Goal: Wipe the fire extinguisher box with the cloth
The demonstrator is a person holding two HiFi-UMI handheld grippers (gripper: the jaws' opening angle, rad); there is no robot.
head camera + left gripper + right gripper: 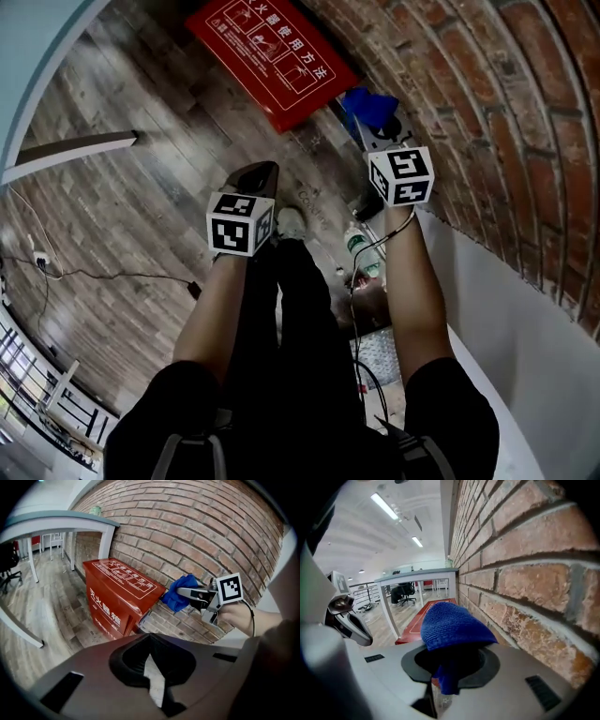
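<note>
The red fire extinguisher box [272, 61] stands on the wood floor against the brick wall, with white print on its lid [123, 577]. My right gripper [377, 129] is shut on a bunched blue cloth [368, 105], held beside the wall just past the box's near end. In the left gripper view the cloth [177, 594] hangs by the box's top corner; whether they touch I cannot tell. The cloth [452, 623] fills the right gripper's [449, 654] jaws. My left gripper [257, 174] is lower and to the left, its jaws [150, 638] shut on nothing.
The curved brick wall [487, 84] runs along the right. A white table [61, 522] stands left of the box, and one of its legs [70, 155] crosses the floor. Cables [94, 274] and a plastic bottle [357, 246] lie near my feet. A black office chair [7, 559] sits far left.
</note>
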